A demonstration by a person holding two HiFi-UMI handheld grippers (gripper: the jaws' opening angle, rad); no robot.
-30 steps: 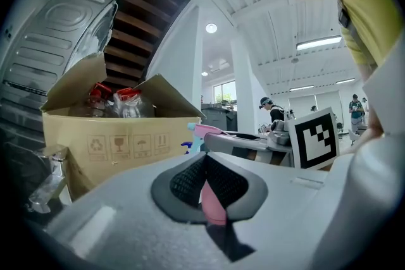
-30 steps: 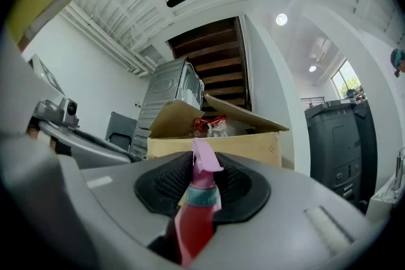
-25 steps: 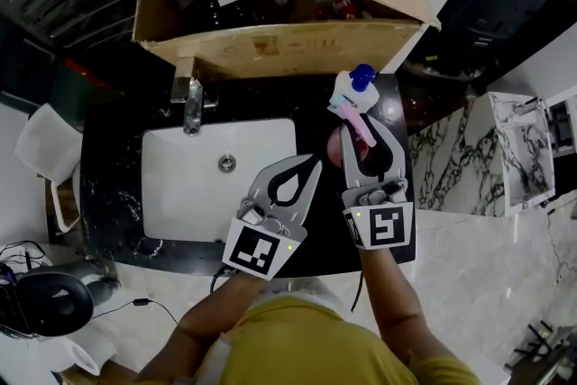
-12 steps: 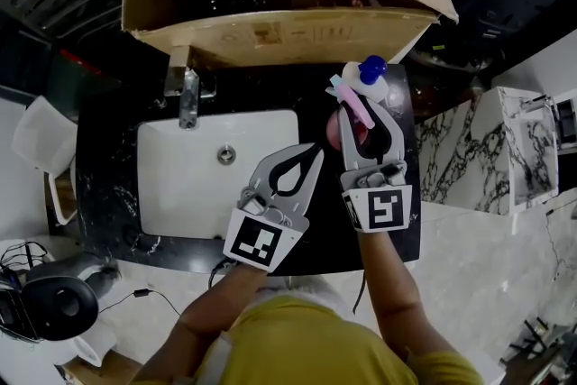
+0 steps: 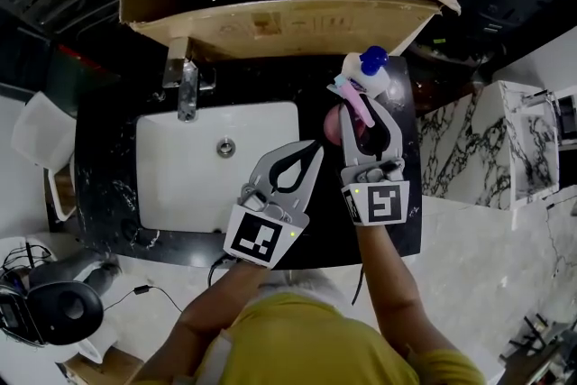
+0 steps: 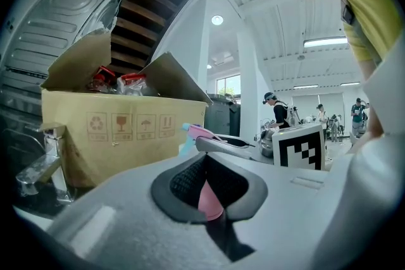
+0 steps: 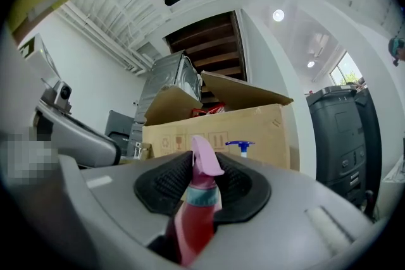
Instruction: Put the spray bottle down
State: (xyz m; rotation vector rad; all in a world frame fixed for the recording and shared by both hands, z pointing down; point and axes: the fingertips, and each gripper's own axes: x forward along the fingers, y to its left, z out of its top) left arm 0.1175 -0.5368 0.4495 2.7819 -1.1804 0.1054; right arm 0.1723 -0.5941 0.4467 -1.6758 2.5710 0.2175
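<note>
My right gripper (image 5: 364, 110) is shut on the neck of the pink spray bottle (image 5: 339, 129), which hangs over the black counter (image 5: 108, 160) just right of the sink (image 5: 180, 171). In the right gripper view the bottle's pink head (image 7: 204, 160) stands between the pads and its red body (image 7: 192, 227) runs down below them. Whether its base touches the counter is hidden. My left gripper (image 5: 309, 154) is beside it over the sink's front right corner, shut and empty. In the left gripper view the pink body (image 6: 209, 199) shows behind the jaws.
A white bottle with a blue cap (image 5: 368, 68) stands just behind the spray bottle. An open cardboard box (image 5: 270, 30) full of items sits behind the sink, with the faucet (image 5: 187, 91) at its left. A marble surface (image 5: 469, 149) lies right of the counter.
My right gripper has sunk a little with the spray bottle still held in it. The left gripper has hardly moved. The head view has shifted slightly.
</note>
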